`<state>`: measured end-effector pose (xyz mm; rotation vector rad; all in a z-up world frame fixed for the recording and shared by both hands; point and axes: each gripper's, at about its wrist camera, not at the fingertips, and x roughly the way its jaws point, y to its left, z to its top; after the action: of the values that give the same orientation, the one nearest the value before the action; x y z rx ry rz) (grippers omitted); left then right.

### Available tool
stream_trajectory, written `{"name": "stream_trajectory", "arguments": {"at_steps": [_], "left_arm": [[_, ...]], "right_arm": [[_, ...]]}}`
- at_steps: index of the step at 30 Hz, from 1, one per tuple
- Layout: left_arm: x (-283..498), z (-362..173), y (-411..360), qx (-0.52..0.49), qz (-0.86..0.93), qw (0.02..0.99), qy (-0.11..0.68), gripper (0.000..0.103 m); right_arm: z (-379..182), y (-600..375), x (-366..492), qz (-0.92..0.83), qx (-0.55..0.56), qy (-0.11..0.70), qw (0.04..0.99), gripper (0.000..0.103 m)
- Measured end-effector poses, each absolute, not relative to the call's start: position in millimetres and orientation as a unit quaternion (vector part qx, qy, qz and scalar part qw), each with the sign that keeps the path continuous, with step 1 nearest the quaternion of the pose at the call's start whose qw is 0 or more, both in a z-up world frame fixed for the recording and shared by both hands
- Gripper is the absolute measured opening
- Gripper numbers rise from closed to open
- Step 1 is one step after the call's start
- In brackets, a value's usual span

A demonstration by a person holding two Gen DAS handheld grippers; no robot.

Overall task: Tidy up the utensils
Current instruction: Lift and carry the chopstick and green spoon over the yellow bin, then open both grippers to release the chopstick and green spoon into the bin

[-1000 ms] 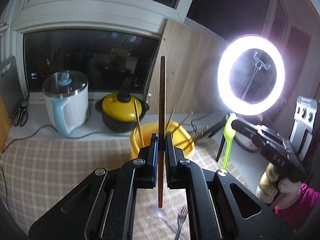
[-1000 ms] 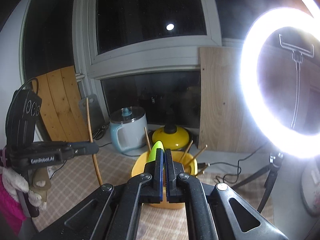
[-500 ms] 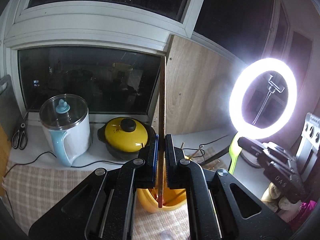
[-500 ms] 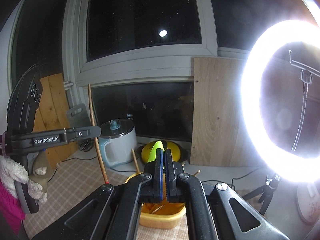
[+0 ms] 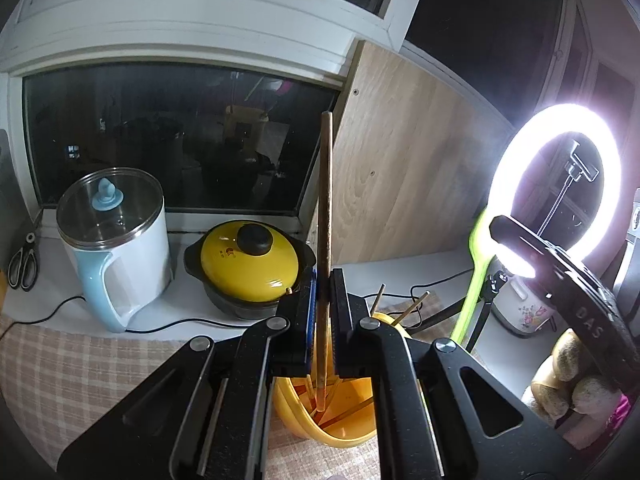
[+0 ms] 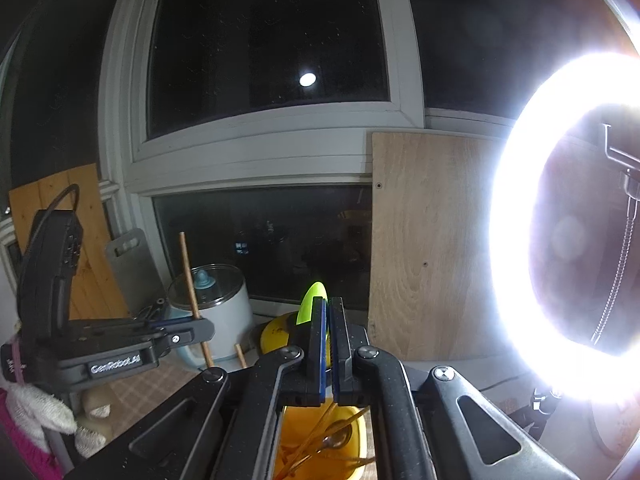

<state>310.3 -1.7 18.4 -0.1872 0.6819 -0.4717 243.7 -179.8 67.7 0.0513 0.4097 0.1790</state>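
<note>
Brown and slender, a wooden chopstick (image 5: 326, 216) stands nearly upright in my left hand-held gripper (image 5: 323, 312), whose jaws are pinched tight on its lower part. Its bottom tip hangs inside the round yellow plastic bowl (image 5: 304, 424), which sits on the checked beige cloth covering the surface (image 5: 72, 376); several more thin wooden chopsticks (image 5: 412, 307) lean in that bowl. My right hand-held gripper (image 6: 328, 344) is clamped on the long handle of a lime-green plastic spoon (image 6: 311, 307), held upright, its rounded end poking above the jaws. From the left camera that spoon (image 5: 474, 280) shows to the right of the bowl. From the right camera the bowl (image 6: 352, 424) lies directly beneath the closed jaws.

Along the back edge of the surface, against the dark window, stand a white and pale-blue electric kettle with a glass lid (image 5: 116, 248) and, just right of it, a black pot with a yellow lid and black knob (image 5: 250, 264). Black-handled scissors (image 5: 24, 260) lie at the far left. A glowing white ring light (image 5: 556, 184) stands at the right edge. My hands wear pale knitted gloves (image 5: 576, 384).
</note>
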Motion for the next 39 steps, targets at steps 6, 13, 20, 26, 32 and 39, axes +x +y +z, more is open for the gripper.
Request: {"name": "stream_trajectory", "arguments": {"at_steps": [6, 13, 20, 26, 32, 39], "left_arm": [[311, 9, -3, -0.088, -0.231, 0.907, 0.341, 0.004], [311, -2, -6, -0.085, -0.231, 0.903, 0.353, 0.004], [312, -17, -9, -0.087, -0.231, 0.897, 0.366, 0.004], [310, -30, -15, -0.080, -0.233, 0.891, 0.381, 0.004], [309, -42, -18, -0.072, -0.233, 0.886, 0.395, 0.004], [306, -53, -22, -0.066, -0.229, 0.881, 0.409, 0.004]], "right_arm": [[48, -178, 263, 0.072, 0.023, 0.216, 0.974, 0.000], [19, -183, 279, 0.062, 0.047, 0.246, 0.966, 0.000], [3, -173, 274, 0.080, 0.033, 0.256, 0.963, 0.000], [-10, -165, 269, 0.102, 0.021, 0.268, 0.958, 0.000], [-23, -162, 256, 0.123, 0.016, 0.283, 0.951, 0.000], [-35, -161, 243, 0.140, 0.018, 0.299, 0.944, 0.000]]}}
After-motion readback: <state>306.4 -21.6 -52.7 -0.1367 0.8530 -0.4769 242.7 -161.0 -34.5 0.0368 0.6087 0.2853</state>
